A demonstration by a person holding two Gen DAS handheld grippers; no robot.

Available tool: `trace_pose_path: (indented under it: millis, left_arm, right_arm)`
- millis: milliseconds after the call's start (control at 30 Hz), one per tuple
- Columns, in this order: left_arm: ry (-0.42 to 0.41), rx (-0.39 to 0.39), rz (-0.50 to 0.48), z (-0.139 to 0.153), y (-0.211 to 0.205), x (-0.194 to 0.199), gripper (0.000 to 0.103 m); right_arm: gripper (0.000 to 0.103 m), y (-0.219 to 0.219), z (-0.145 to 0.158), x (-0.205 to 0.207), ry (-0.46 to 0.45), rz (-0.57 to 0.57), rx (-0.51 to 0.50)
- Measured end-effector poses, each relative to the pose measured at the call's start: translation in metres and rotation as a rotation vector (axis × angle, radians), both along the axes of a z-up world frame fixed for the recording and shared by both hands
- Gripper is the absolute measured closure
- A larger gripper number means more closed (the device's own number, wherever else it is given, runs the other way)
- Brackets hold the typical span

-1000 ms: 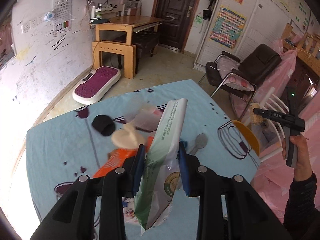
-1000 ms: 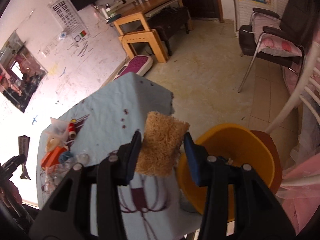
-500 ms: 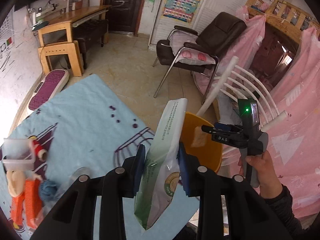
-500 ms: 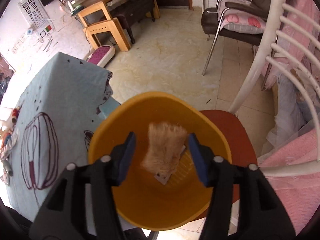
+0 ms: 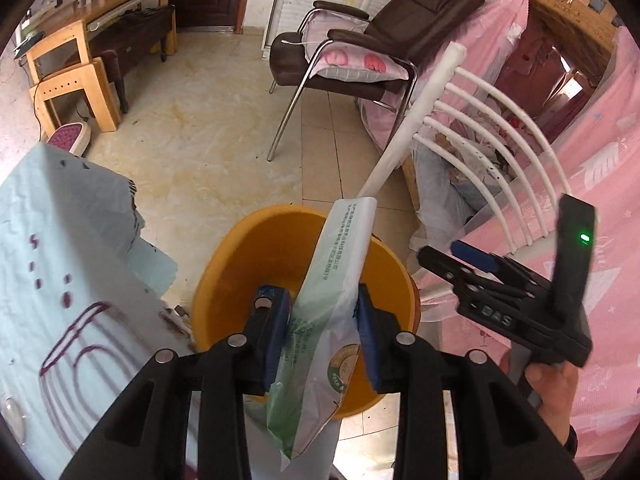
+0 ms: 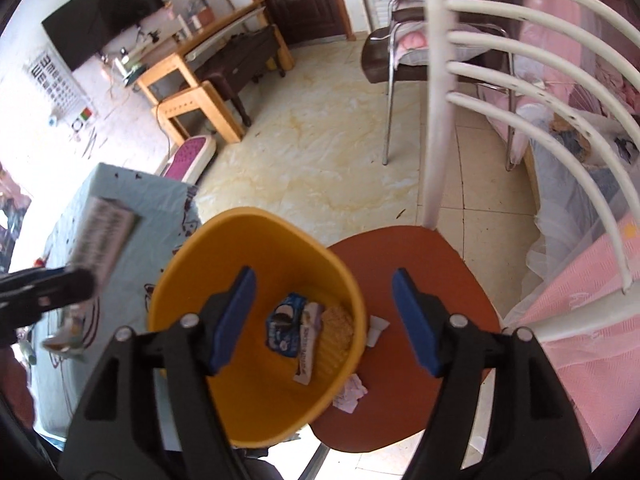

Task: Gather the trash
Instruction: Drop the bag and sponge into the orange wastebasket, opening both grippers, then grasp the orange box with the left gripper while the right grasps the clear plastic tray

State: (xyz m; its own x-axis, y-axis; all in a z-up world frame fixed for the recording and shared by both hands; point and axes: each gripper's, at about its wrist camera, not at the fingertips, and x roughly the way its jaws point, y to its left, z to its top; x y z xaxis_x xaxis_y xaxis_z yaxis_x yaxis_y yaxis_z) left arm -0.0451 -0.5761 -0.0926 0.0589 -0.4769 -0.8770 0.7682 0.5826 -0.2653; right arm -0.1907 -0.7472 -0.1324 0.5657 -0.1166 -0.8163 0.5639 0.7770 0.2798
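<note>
Left gripper point(image 5: 322, 316) pinches wrapper point(image 5: 320, 344); right gripper point(image 6: 324, 316) jaws wide (empty).

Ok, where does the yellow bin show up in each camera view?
Left wrist: yellow bin low centre, behind the held plastic bag.
Right wrist: bin low centre-left, wrappers inside, on the red seat.
Shared landmark: white chair back.
</note>
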Motion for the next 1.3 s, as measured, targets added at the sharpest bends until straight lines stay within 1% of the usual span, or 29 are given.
trace_pose_path:
  millis: [67, 133, 167, 200, 267, 333, 400, 500, 633, 667, 700, 733, 800, 933, 1033, 1133, 1200, 1300]
  left_arm:
    - [0.001, 0.011, 0.006, -0.007, -0.01, -0.002, 0.071]
    - [-0.007, 0.014, 0.005, -0.011, -0.012, -0.005, 0.068]
    - [-0.011, 0.015, 0.01, -0.011, -0.011, -0.005, 0.059]
    - [-0.021, 0.013, 0.016, -0.012, -0.012, -0.005, 0.047]
    - [-0.025, -0.001, 0.025, -0.012, -0.012, -0.004, 0.034]
    - [-0.031, -0.007, 0.041, -0.011, -0.01, -0.001, 0.033]
    - [-0.032, -0.03, 0.052, -0.005, -0.001, 0.001, 0.033]
    - [-0.071, -0.048, 0.079, 0.01, 0.019, 0.004, 0.033]
    - [-0.129, -0.083, 0.138, 0.041, 0.067, 0.012, 0.033]
    - [-0.146, -0.089, 0.156, 0.05, 0.084, 0.015, 0.033]
    - [-0.166, -0.092, 0.181, 0.058, 0.104, 0.019, 0.033]
    - [-0.178, -0.089, 0.204, 0.065, 0.123, 0.023, 0.033]
    - [-0.205, -0.081, 0.251, 0.076, 0.16, 0.032, 0.033]
    - [-0.25, -0.032, 0.361, 0.094, 0.241, 0.052, 0.033]
    - [-0.276, 0.01, 0.436, 0.101, 0.303, 0.067, 0.033]
    - [-0.276, 0.051, 0.483, 0.102, 0.352, 0.081, 0.033]
    - [-0.253, 0.074, 0.497, 0.098, 0.379, 0.09, 0.033]
    - [-0.232, 0.111, 0.5, 0.088, 0.409, 0.104, 0.033]
  right_arm:
    - [0.035, -0.003, 0.0, -0.004, 0.001, -0.005, 0.003]
    - [0.035, -0.005, 0.0, -0.01, 0.004, -0.01, -0.004]
    - [0.035, -0.006, 0.001, -0.012, 0.003, -0.011, -0.003]
    - [0.035, -0.006, 0.001, -0.013, 0.002, -0.012, -0.002]
    - [0.035, -0.008, 0.002, -0.016, 0.0, -0.017, -0.006]
    - [0.035, -0.007, 0.004, -0.018, -0.005, -0.017, -0.006]
    - [0.035, -0.003, 0.008, -0.016, -0.01, -0.008, -0.012]
    - [0.035, 0.01, 0.013, -0.01, -0.019, 0.02, -0.018]
    - [0.034, 0.037, 0.03, 0.01, -0.044, 0.093, -0.026]
    - [0.031, 0.046, 0.035, 0.017, -0.051, 0.118, -0.03]
    - [0.023, 0.056, 0.039, 0.024, -0.058, 0.14, -0.034]
    - [0.019, 0.067, 0.045, 0.032, -0.069, 0.167, -0.036]
    - [0.019, 0.089, 0.055, 0.049, -0.083, 0.225, -0.036]
    - [0.018, 0.139, 0.075, 0.085, -0.11, 0.348, -0.034]
    - [0.012, 0.183, 0.09, 0.111, -0.136, 0.449, -0.033]
    - [0.012, 0.228, 0.105, 0.134, -0.147, 0.547, -0.04]
    - [0.012, 0.259, 0.113, 0.149, -0.149, 0.611, -0.047]
    - [0.012, 0.297, 0.122, 0.166, -0.146, 0.673, -0.045]
